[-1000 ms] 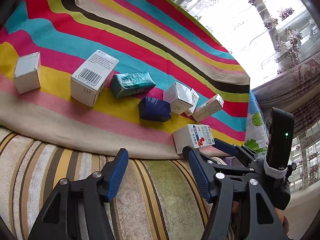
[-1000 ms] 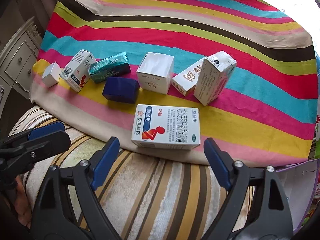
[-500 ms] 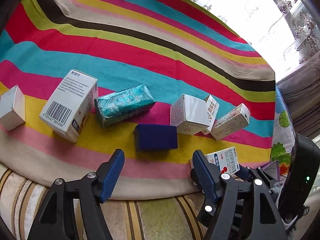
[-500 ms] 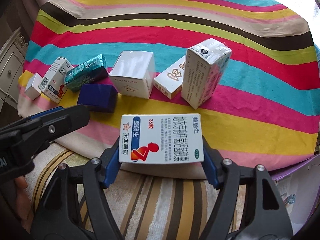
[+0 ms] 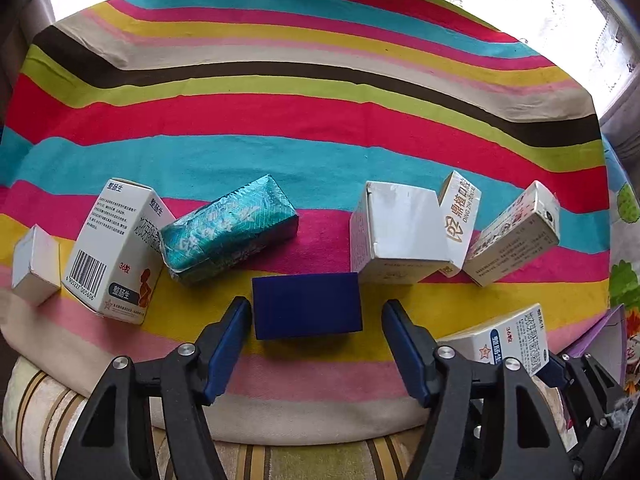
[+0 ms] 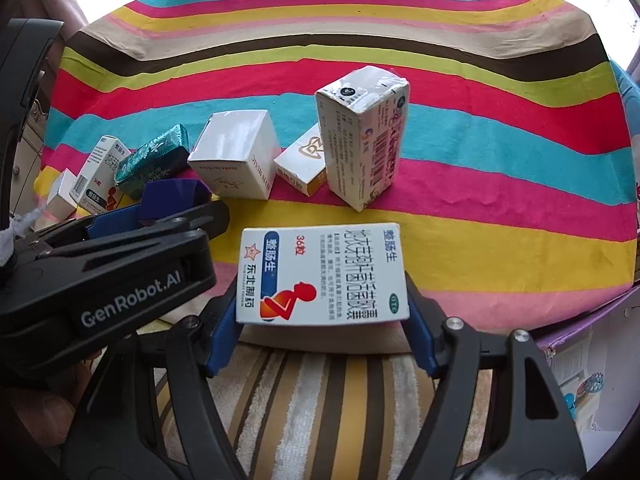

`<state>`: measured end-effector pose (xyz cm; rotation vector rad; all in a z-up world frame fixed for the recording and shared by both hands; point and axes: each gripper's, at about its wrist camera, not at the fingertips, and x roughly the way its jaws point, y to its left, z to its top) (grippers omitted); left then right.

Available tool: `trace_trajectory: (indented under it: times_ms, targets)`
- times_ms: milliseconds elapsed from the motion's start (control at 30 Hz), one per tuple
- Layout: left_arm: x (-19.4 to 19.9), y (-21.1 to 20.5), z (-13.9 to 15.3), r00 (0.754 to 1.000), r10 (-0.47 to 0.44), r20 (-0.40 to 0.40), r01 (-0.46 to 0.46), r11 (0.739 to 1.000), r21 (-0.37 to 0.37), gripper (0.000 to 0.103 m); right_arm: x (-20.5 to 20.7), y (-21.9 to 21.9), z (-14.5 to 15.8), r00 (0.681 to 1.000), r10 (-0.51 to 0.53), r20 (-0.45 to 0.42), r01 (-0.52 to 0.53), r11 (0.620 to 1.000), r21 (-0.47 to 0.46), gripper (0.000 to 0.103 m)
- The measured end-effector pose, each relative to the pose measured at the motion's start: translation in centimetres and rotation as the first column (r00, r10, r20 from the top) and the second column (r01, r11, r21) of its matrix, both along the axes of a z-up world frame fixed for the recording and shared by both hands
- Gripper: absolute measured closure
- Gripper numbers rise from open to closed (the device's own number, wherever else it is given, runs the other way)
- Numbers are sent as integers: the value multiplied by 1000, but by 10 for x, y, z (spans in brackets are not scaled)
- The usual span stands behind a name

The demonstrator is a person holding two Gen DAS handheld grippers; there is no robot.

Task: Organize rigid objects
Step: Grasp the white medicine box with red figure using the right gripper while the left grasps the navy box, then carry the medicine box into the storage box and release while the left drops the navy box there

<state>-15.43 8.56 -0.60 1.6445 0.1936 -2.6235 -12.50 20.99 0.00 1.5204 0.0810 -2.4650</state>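
Left gripper [image 5: 312,322] advanced astride navy box [image 5: 307,306], eight boxes total.

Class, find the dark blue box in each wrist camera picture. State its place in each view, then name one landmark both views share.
Left wrist: the dark blue box lies low centre, between the open fingers of the left gripper.
Right wrist: dark blue box, left of middle, partly behind the left gripper.
Shared landmark: the teal foil box.

Back row on the striped cloth [image 5: 320,128], left to right: small white box [image 5: 35,266], barcoded white carton [image 5: 116,252], teal foil pack [image 5: 230,228], white cube box [image 5: 400,232], slim gold-print box [image 5: 460,220], tall tilted carton [image 5: 516,236]. Dark blue box [image 5: 307,306] in front, between my left claw [image 5: 316,344] tips.
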Motion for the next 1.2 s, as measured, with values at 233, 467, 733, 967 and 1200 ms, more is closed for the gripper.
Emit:
trace_trajectory:
  times_ms: [233, 467, 733, 967, 1200]
  targets:
    - [4, -1, 2, 1000, -11, -23, 11, 1000, 0, 52, 3, 5, 1, 1000, -10, 3, 10, 1000, -22, 30]
    - [26, -3, 20, 997, -4, -74, 8, 999, 49, 52, 15, 14, 10, 1000, -24, -20, 23, 1000, -11, 30]
    - [53, 15, 42, 992, -49, -116, 63, 991, 116, 52, 36, 32, 26, 998, -46, -44, 44, 998, -33, 30]
    - [75, 56, 55, 978, -154, -138, 178, 967, 181, 52, 58, 79, 40, 990, -134, -49, 130, 989, -75, 30]
    - [103, 113, 63, 939, -306, -156, 332, 924, 190, 52, 85, 157, 46, 958, -281, -64, 277, 959, -61, 30]
